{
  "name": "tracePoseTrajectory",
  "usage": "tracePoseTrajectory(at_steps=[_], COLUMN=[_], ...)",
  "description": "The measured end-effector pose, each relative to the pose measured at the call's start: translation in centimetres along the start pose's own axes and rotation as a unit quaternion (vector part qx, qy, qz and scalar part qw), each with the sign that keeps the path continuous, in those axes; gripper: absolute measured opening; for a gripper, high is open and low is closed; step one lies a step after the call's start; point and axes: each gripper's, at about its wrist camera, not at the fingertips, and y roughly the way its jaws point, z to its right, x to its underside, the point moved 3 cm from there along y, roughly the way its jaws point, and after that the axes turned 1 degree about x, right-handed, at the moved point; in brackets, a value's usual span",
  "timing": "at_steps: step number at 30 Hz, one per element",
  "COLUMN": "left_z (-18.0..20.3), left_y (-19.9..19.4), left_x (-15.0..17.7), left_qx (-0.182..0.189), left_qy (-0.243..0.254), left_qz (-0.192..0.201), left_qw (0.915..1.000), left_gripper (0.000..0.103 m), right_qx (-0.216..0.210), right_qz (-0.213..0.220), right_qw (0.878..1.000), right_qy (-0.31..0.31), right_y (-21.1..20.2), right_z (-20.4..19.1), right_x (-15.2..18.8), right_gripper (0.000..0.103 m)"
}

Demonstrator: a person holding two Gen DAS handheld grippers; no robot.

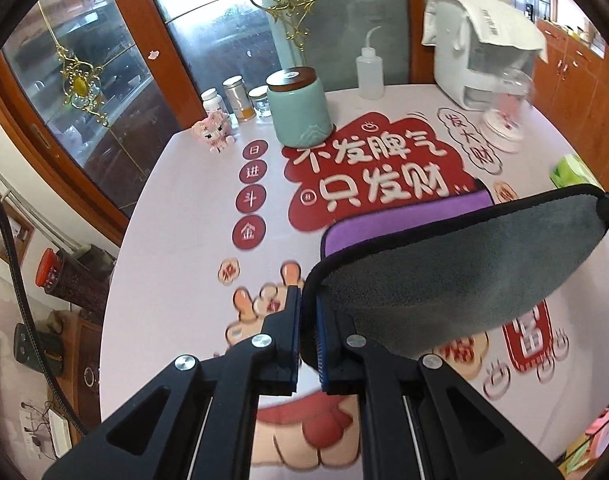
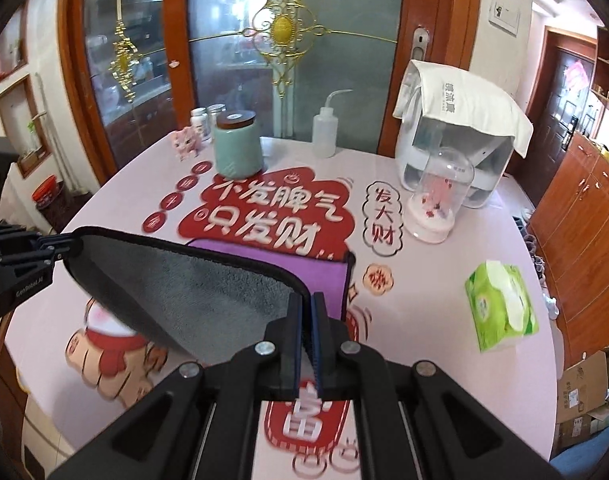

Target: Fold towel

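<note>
I am holding my left gripper point(image 1: 307, 312) low over the near part of the table point(image 1: 176, 208), its fingers reaching forward and clenched on one corner of the towel point(image 1: 456, 272), the black piping of the hem wrapping round between the blue pads. My right gripper point(image 2: 307, 312) is doing the same at the other near corner, its jaws pressed together on the hem with only the cloth between them. In the left wrist view the right gripper shows as a dark shape at the far right edge, and in the right wrist view the left gripper is sticking in from the left edge, so I am keeping both at about the same height with the towel's edge stretched between them. The grey side of the towel is facing me, lifted off the table, while the purple side is lying flat on the printed tablecloth beyond, just below the big red and white lettering. Further back I am seeing a pale green jar point(image 2: 238, 145) with a dark lid, a squeeze bottle point(image 2: 325, 130), a white appliance point(image 2: 456, 152) draped with a cloth, a glass dome point(image 2: 440, 196), and a green tissue pack point(image 2: 502, 306) lying well apart to the right
</note>
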Motion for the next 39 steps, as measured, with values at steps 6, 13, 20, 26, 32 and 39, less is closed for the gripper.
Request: tracePoseTrajectory(at_steps=[6, 13, 20, 26, 32, 39], left_z=[0.2, 1.6, 3.1, 3.5, 3.4, 3.5], left_y=[5.4, 12.2, 17.8, 20.5, 21.8, 22.0], left_x=[-3.1, -5.1, -5.4, -5.2, -4.8, -4.5], left_qx=[-0.004, -0.002, 0.002, 0.004, 0.005, -0.002], left_qy=[-0.003, 0.005, 0.009, 0.008, 0.002, 0.010], left_qz=[-0.013, -0.039, -0.065, -0.080, -0.089, -0.087], left_qw=[0.9999, 0.9992, 0.9978, 0.9968, 0.9960, 0.9962], left_gripper=[0.005, 0.005, 0.005, 0.005, 0.005, 0.007], right_qx=[0.019, 0.034, 0.044, 0.046, 0.049, 0.052], right_qz=[-0.024, -0.065, -0.101, -0.116, -0.128, -0.138], right_qw=[0.999, 0.996, 0.991, 0.989, 0.988, 0.987], right_qy=[0.022, 0.053, 0.075, 0.077, 0.075, 0.066], right_y=[5.7, 12.3, 17.3, 19.7, 21.4, 22.4], right_z=[1.0, 2.8, 4.0, 4.1, 4.3, 4.1], right_x=[-2.2, -2.7, -2.2, -1.2, -0.4, -0.1], right_gripper=[0.004, 0.004, 0.004, 0.004, 0.004, 0.005])
